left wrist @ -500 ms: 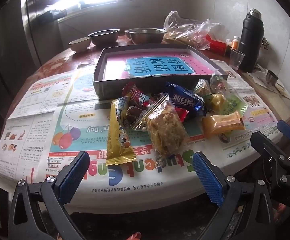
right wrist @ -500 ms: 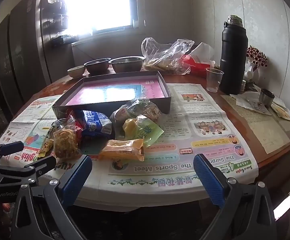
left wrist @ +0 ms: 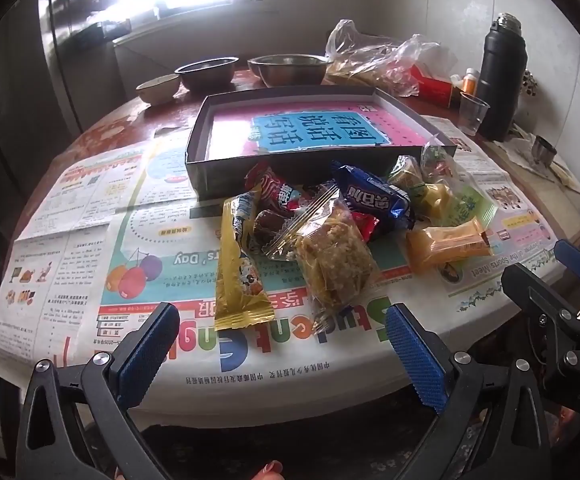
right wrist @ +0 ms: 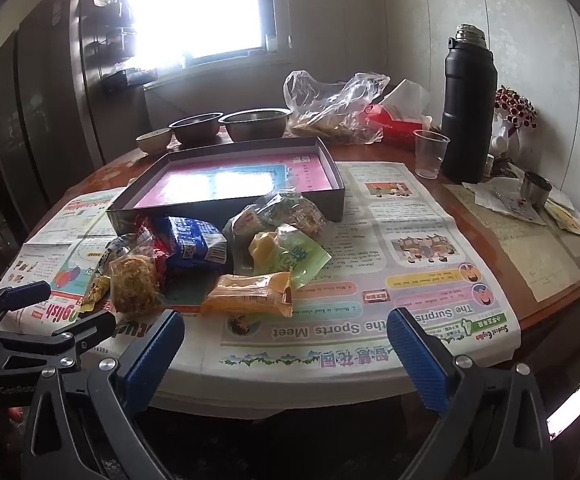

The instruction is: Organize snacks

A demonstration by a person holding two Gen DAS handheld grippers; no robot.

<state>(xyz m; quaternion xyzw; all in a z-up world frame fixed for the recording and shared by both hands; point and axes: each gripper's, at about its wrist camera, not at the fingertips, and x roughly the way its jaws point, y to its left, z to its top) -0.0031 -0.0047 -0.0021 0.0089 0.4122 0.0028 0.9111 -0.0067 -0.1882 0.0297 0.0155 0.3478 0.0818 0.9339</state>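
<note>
A pile of wrapped snacks lies on newspaper in front of a shallow dark box (left wrist: 225, 178) (right wrist: 330, 168) with a pink and blue sheet inside. In the pile are a long yellow packet (left wrist: 237, 268), a clear-wrapped crumbly cake (left wrist: 332, 256) (right wrist: 131, 282), a blue packet (left wrist: 374, 196) (right wrist: 195, 240), an orange packet (left wrist: 446, 242) (right wrist: 247, 294) and a green packet (right wrist: 294, 256). My left gripper (left wrist: 281, 344) hangs open at the table's near edge, short of the yellow packet. My right gripper (right wrist: 283, 348) is open too, just short of the orange packet. Neither holds anything.
Behind the box stand two metal bowls (right wrist: 255, 122), a small ceramic bowl (right wrist: 153, 140) and a crumpled plastic bag (right wrist: 334, 108). At the right are a black flask (right wrist: 468, 108), a clear plastic cup (right wrist: 430, 152) and a small metal cup (right wrist: 536, 190). Newspaper (right wrist: 410, 240) covers the round table.
</note>
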